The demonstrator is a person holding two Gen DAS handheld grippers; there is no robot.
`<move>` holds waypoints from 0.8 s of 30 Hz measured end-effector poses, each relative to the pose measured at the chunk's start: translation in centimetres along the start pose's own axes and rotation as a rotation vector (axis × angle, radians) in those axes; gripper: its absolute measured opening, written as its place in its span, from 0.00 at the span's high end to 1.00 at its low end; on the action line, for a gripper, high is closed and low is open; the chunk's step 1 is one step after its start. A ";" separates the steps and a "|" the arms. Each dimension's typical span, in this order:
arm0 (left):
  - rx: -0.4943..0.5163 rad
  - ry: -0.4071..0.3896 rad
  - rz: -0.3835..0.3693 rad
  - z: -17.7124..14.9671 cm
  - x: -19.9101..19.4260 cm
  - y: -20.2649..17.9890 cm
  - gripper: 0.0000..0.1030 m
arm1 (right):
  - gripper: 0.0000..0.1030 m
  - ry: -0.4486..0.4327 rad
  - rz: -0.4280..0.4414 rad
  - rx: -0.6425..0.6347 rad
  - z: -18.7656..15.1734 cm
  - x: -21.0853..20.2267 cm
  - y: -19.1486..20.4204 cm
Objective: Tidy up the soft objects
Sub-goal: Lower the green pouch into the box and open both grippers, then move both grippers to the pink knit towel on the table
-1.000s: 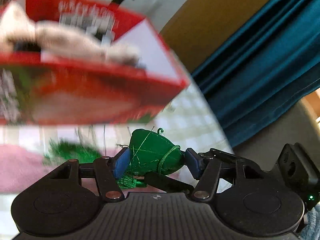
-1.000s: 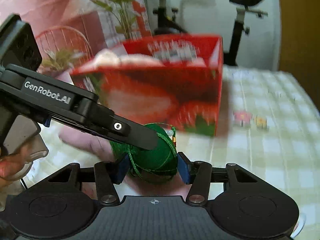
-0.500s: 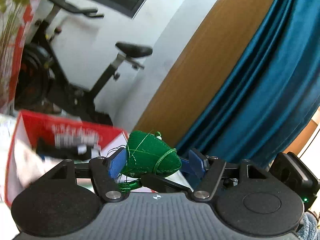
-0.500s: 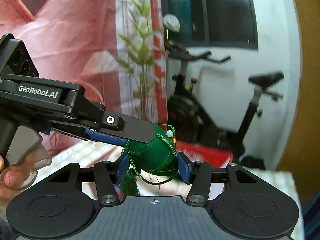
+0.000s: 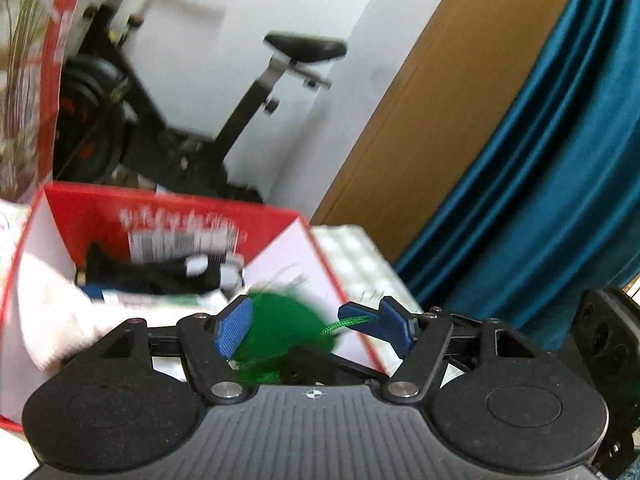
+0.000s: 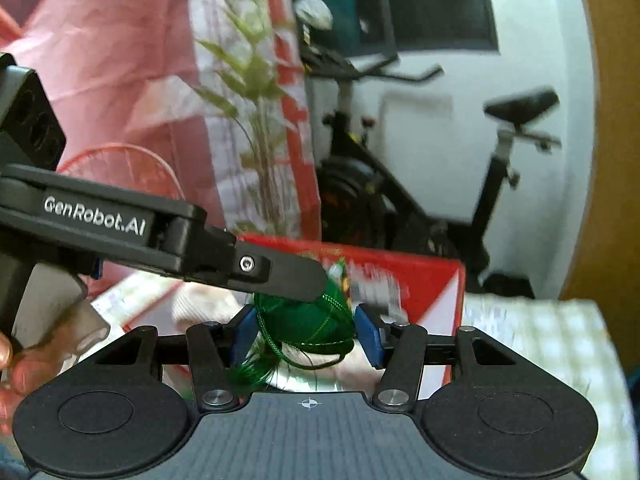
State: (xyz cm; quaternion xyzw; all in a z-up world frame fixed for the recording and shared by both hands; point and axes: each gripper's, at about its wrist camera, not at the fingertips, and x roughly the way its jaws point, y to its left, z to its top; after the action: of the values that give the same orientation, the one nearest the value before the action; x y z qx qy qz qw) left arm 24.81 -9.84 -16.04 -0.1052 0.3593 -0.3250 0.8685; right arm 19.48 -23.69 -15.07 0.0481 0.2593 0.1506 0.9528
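Above the open red box (image 5: 168,216) on the checked tablecloth (image 6: 552,332), the right gripper (image 6: 306,334) clamps a green tasselled pouch (image 6: 306,318). The left gripper (image 5: 314,326) stands spread around that pouch, its right pad clear. Soft items lie inside the box.

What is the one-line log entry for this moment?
right gripper: shut on sachet | left gripper: open, sachet between its pads, one pad clear | box: ahead, open, soft items inside
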 end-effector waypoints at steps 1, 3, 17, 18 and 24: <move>-0.002 0.015 0.005 -0.4 0.2 0.2 0.31 | 0.51 0.013 -0.008 0.015 -0.6 0.4 -0.3; 0.010 0.038 0.023 -0.7 0.9 0.3 0.30 | 0.51 0.036 -0.027 0.029 -1.7 1.0 -0.4; 0.172 -0.109 0.281 -2.6 -4.8 1.1 0.01 | 0.00 -0.044 -0.205 0.045 -6.0 -3.5 0.6; 0.176 -0.126 0.300 -3.1 -5.4 1.3 0.00 | 0.00 -0.047 -0.209 0.055 -6.3 -3.8 0.7; 0.149 -0.136 0.373 -6.6 -8.4 3.1 0.00 | 0.00 -0.071 -0.239 0.094 -8.9 -5.4 1.7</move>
State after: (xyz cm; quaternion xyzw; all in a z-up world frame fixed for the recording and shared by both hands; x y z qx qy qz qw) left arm 17.34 -1.77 -17.44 0.0057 0.2882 -0.1765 0.9412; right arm 10.06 -23.61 -19.83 0.0668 0.2362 0.0221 0.9691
